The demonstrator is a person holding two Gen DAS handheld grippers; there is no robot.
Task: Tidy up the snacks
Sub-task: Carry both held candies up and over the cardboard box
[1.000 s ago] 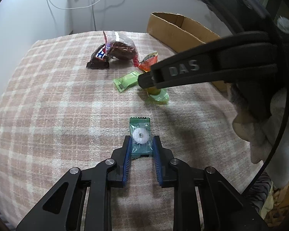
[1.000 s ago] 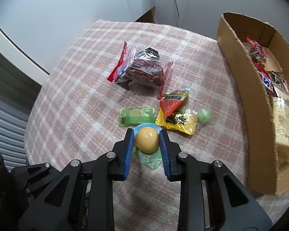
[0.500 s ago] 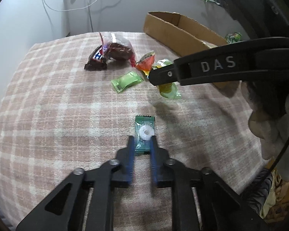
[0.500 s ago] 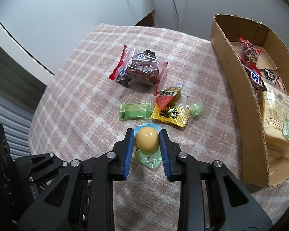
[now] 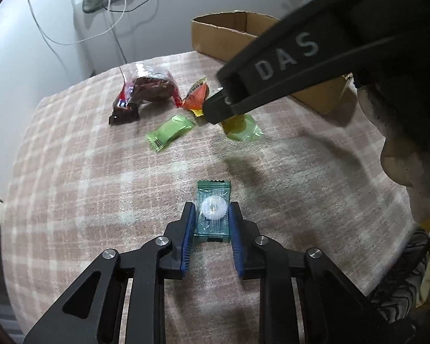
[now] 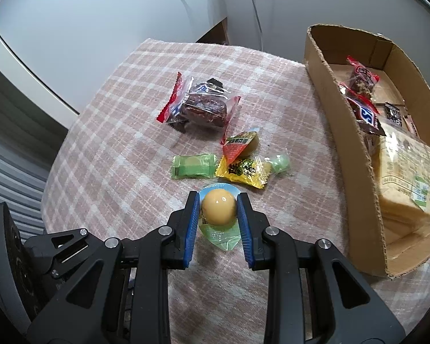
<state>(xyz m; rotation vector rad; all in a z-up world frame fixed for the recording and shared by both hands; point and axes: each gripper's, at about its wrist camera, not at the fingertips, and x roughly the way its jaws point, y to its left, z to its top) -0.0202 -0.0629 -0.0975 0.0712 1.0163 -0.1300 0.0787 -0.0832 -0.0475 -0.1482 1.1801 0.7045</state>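
Note:
My left gripper [image 5: 212, 215] is shut on a teal-wrapped white mint candy [image 5: 213, 210], held just above the plaid cloth. My right gripper [image 6: 218, 209] is shut on a yellow jelly cup [image 6: 218, 207] and holds it above the cloth; it also shows in the left wrist view [image 5: 239, 124] under the right gripper's arm. On the cloth lie a green wrapped candy [image 6: 193, 166], a yellow packet [image 6: 243, 170], an orange packet [image 6: 239, 143], a pale green candy [image 6: 281, 162] and a brown cake in a clear wrapper [image 6: 203, 107]. The cardboard box [image 6: 347, 154] stands to the right.
The box holds several snacks, including a bread pack [image 6: 407, 177] and red-wrapped bars [image 6: 361, 100]. The plaid table cloth [image 5: 71, 186] ends at a rounded edge on the left. White cables [image 5: 106, 14] hang on the wall behind. A gloved hand [image 5: 401, 149] holds the right gripper.
The left gripper has lifted the mint candy off the cloth and come nearer to the pile. The right gripper has carried the jelly cup up and a little toward the box.

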